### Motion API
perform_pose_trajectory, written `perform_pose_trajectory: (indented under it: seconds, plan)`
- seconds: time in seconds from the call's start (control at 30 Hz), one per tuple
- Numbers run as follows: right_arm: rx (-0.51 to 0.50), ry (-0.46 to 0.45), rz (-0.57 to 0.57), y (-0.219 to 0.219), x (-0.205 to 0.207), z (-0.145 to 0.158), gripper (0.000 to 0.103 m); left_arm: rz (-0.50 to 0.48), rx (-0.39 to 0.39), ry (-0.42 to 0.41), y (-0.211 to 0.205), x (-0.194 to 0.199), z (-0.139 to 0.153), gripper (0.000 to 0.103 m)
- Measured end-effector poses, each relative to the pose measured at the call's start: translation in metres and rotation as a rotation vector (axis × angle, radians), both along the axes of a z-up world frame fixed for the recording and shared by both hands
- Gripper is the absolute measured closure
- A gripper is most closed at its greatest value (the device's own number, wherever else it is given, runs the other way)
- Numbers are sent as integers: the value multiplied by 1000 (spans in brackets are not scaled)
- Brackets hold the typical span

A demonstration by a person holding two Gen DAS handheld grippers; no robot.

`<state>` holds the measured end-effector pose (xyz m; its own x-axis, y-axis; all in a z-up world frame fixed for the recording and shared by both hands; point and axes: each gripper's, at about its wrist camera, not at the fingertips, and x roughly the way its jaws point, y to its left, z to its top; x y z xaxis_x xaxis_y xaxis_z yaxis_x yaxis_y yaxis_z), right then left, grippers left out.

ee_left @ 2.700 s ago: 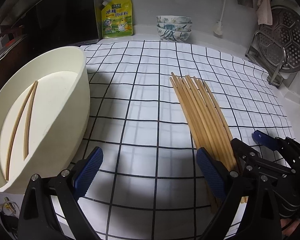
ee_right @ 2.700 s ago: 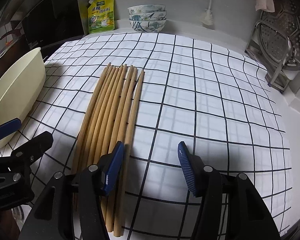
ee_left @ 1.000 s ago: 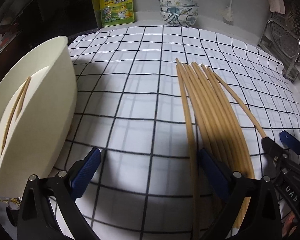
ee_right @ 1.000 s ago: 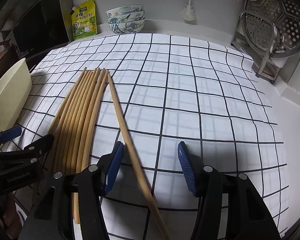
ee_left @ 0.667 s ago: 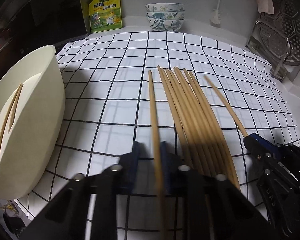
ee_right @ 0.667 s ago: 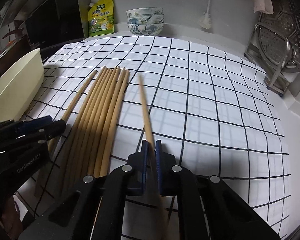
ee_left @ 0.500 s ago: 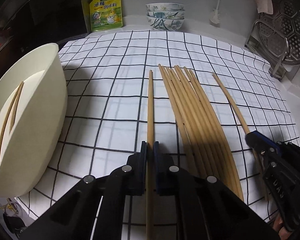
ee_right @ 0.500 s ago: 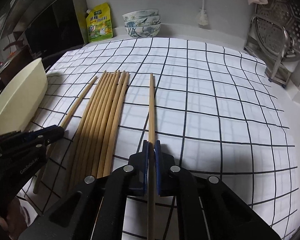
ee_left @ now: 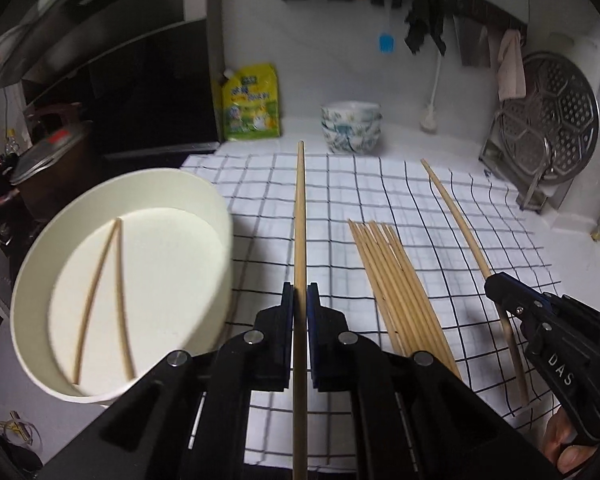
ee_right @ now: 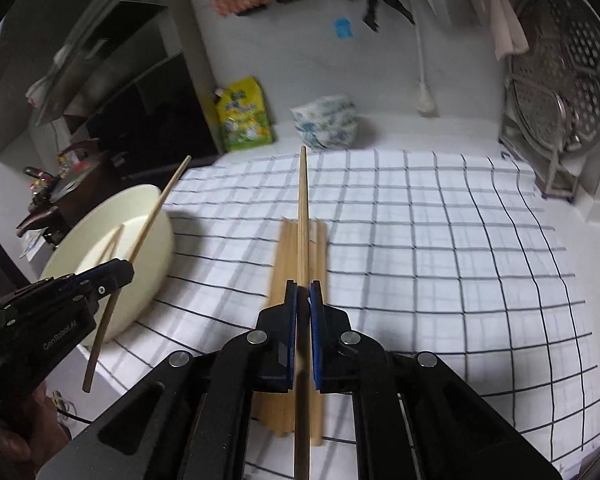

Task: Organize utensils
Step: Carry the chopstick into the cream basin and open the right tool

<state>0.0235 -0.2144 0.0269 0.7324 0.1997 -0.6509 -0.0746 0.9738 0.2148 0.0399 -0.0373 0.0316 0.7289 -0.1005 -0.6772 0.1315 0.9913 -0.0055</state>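
Chopsticks of pale wood, one (ee_left: 300, 216) clamped between the left gripper (ee_left: 300, 312) fingers, another (ee_right: 303, 208) between the right gripper (ee_right: 303, 308) fingers, point forward, likely bound for the cream round tub (ee_left: 204, 196) left of both.

A: What moved since the open-jaw frames?

B: My left gripper (ee_left: 300, 300) went from spread beside the chopstick bundle (ee_left: 400, 288) to clamped on one chopstick (ee_left: 300, 216), pulled off the bundle's left edge. It's now lifted clear of the checkered cloth (ee_left: 380, 184).

A: Right side?

B: Same. My right gripper (ee_right: 303, 300) closed on its own chopstick (ee_right: 303, 208), taken from the bundle's right edge and raised. Both cameras sit higher; more wall shows.
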Motion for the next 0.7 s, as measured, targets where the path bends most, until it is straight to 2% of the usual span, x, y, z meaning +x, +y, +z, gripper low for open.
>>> perform_pose_trajectory:
  seconds: [0.2, 0.4, 0.7]
  plan:
    - [26, -68, 93, 53, 6, 31, 97, 70, -25, -51, 58, -12, 23, 95]
    - [34, -67, 210, 123, 32, 40, 97, 175, -34, -73, 126, -5, 34, 95]
    - [9, 20, 350, 222, 82, 26, 97, 260, -34, -16, 193, 28, 12, 95]
